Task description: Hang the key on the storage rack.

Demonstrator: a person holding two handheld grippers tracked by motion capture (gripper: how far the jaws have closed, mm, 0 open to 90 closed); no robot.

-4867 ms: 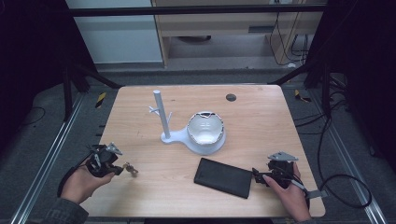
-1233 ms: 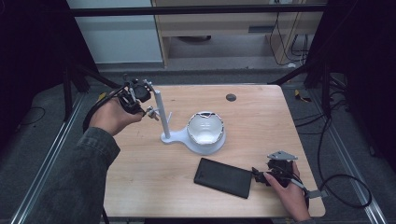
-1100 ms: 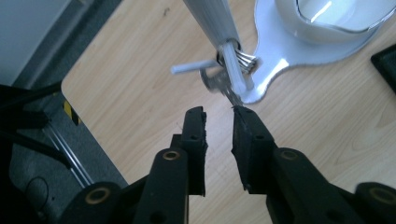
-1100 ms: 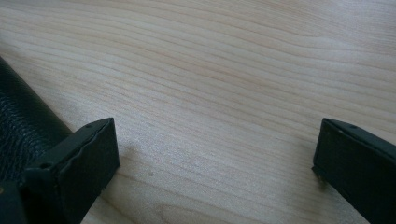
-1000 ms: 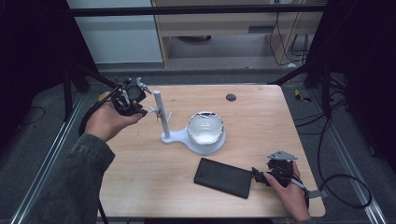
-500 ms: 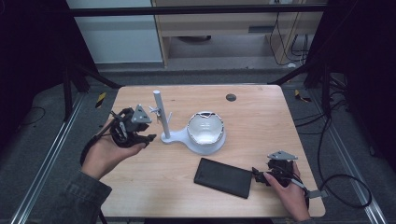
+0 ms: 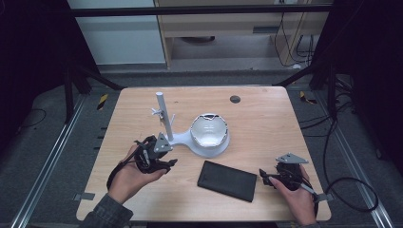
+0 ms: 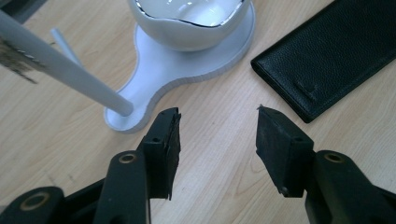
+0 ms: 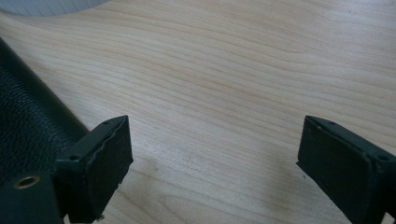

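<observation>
A white stand (image 7: pixel 183 139) with an upright pole (image 7: pixel 164 116) and a white bowl (image 7: pixel 209 130) sits mid-table. Small keys (image 7: pixel 159 112) hang from a peg on the pole, blurred at the left edge in the left gripper view (image 8: pixel 16 65). My left gripper (image 7: pixel 161 154) hovers low just left of the stand's base (image 8: pixel 159 79). It is open (image 8: pixel 217 126); its jaws have just been opening, with only bare wood between them. A black wallet (image 7: pixel 227 180) lies front centre. My right gripper (image 7: pixel 263 178) rests beside the wallet's right end (image 9: pixel 28 116). It is open (image 9: pixel 215 149), its jaws just closing a little, nothing between them.
The wooden table (image 7: pixel 266 123) stands on dark floor with metal rails at both sides. A small dark round disc (image 7: pixel 235 99) sits near the far edge. The wallet (image 8: pixel 336 51) lies right of the bowl (image 8: pixel 187 23) in the left gripper view.
My left hand has come down from the top of the pole toward the near left of the stand's base, its jaws wider apart. The keys stay on the peg. The right hand has kept still.
</observation>
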